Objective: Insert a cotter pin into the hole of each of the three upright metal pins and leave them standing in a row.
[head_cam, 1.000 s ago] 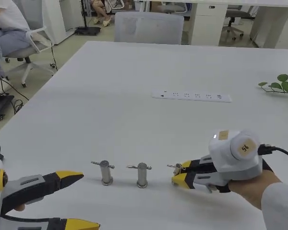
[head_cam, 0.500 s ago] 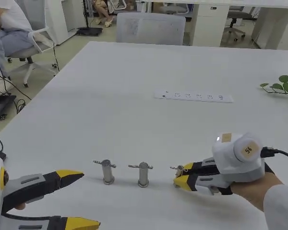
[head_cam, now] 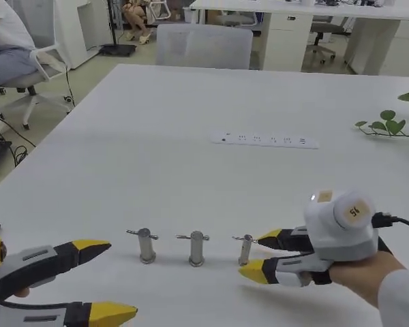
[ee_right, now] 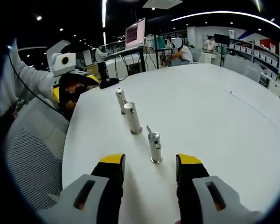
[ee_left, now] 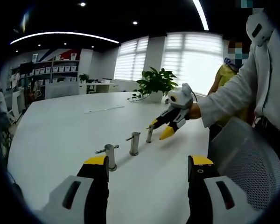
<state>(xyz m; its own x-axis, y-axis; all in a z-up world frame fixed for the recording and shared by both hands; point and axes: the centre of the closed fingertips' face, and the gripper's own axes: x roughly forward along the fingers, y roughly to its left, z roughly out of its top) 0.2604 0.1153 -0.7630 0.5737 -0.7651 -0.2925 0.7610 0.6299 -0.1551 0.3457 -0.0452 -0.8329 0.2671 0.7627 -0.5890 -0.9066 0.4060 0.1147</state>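
The right hand-held gripper is hovering, jaws spread, the nearest metal pin standing just off its tips, cotter pin seemingly threaded, while the left hand-held gripper is idling equally spread: closing step, I'd say, needing a nudge-free retreat.

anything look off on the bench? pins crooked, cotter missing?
Nothing stands out. Left pin, middle pin and right pin stand upright in a row, each with a cotter pin through its top. Right tool open at the right pin, left tool open and clear.
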